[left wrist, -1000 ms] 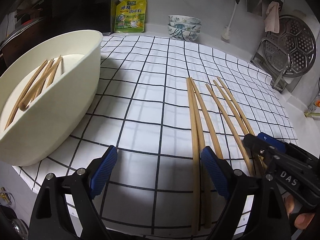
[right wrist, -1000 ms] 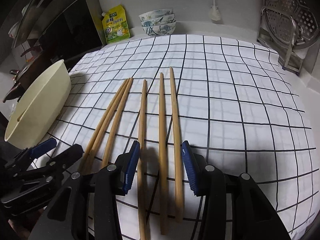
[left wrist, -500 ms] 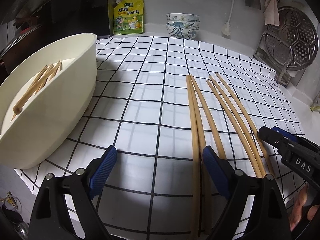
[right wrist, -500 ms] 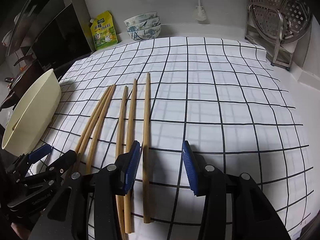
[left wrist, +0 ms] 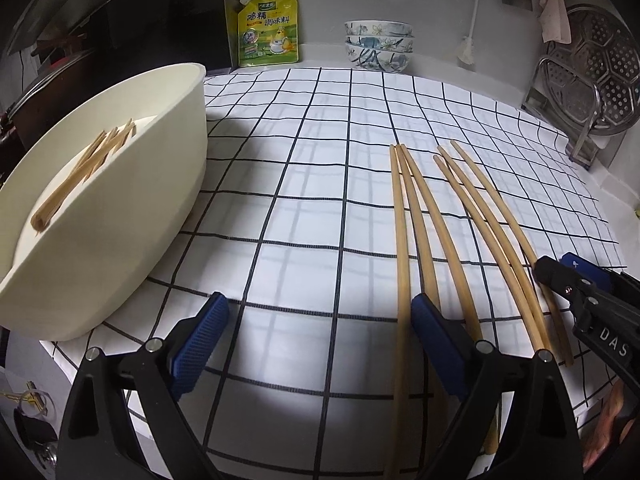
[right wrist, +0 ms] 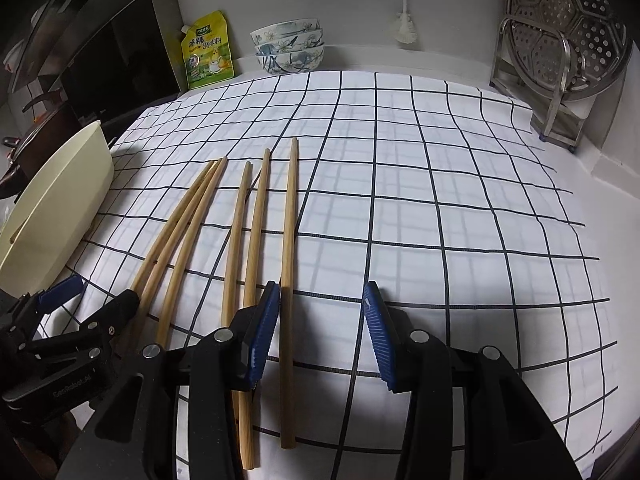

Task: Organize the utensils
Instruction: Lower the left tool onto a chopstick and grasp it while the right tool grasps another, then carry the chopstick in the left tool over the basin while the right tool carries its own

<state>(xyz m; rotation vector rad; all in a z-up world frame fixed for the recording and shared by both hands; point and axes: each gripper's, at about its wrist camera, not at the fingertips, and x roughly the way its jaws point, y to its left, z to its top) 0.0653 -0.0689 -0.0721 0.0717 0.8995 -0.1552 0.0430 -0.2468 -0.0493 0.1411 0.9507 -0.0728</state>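
On the checked cloth [right wrist: 420, 184] in front of me lie five wooden chopsticks [right wrist: 256, 220], side by side, with their thin tips pointing away from me. More chopsticks [left wrist: 86, 170] sit inside the cream tub [left wrist: 132, 200] at the left edge of the cloth.

My left jaws [left wrist: 320, 344] are very wide and are opening more. Nothing is between them but bare cloth. Their right pad [left wrist: 434, 332] is over the two chopsticks nearest the tub, and I cannot tell if it touches them.

My right jaws [right wrist: 320, 332] are about half open and hold nothing. The chopstick farthest right [right wrist: 289, 280] lies between them, just beside the left pad [right wrist: 262, 332]. The pads do not press on it.

Only the left view looks into the tub and shows the sticks in there. It also shows a bit of a hand [left wrist: 608, 424] behind my right jaws. The right view shows the tub only from the side, but it shows the thick near ends of the sticks, close to the cloth's front edge.

Both jaws tip down toward the worktop [right wrist: 624, 216], low over the front of the cloth, left beside right.

At the back stand a yellow pouch [right wrist: 206, 54], stacked bowls [right wrist: 290, 46] and a metal steamer rack [right wrist: 560, 52].
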